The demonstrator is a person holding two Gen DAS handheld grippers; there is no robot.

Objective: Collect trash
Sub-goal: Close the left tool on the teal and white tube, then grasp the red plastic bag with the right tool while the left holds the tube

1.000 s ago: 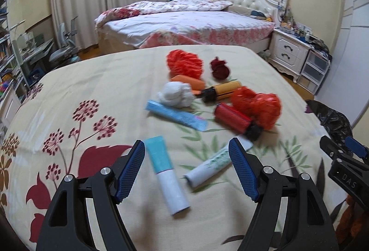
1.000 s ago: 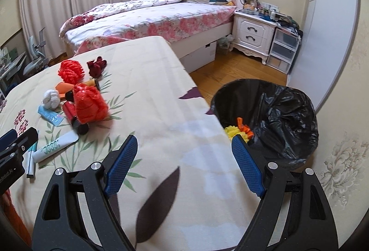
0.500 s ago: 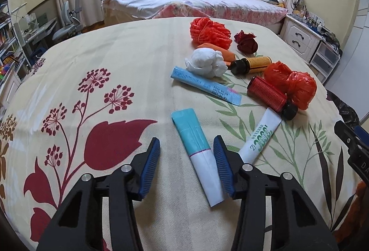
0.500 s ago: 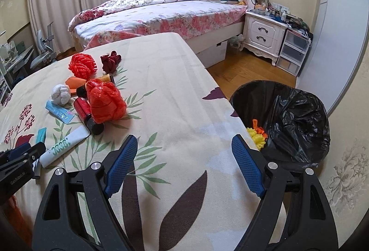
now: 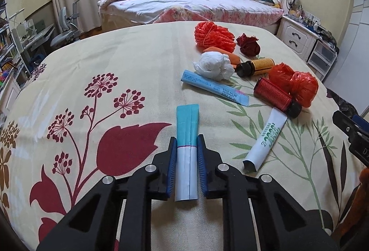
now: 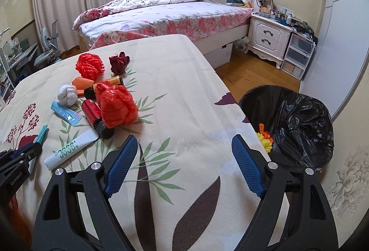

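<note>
The teal-and-white tube (image 5: 187, 151) lies flat on the flowered cloth (image 5: 129, 71), lengthwise between the blue pads (image 5: 171, 167) of my left tongs (image 5: 186, 165). Those jaws are closing, and both pads already press the white lower half of the tube, while its teal end sticks out ahead of the tips.

Just right of my left tongs lies a white tube with green print (image 5: 267, 137). Its far end touches a red bottle with a black cap (image 5: 275, 96), which lies against a crumpled red plastic bag (image 5: 294, 83). Ahead of the tips sits a long blue tube (image 5: 214, 87), with a white wad (image 5: 213, 65) just behind it. Farther ahead are an amber bottle (image 5: 256, 65), an orange piece (image 5: 221, 53), a ball of red netting (image 5: 214, 34) and a dark red wad (image 5: 249, 43).

My right tongs (image 6: 184, 158) hover well to the right of all this, jaws wide apart with only cloth showing between them. To their right, past the cloth's edge, stands a bin lined with a black bag (image 6: 299, 117), with yellow and orange scraps (image 6: 265, 137) inside.
</note>
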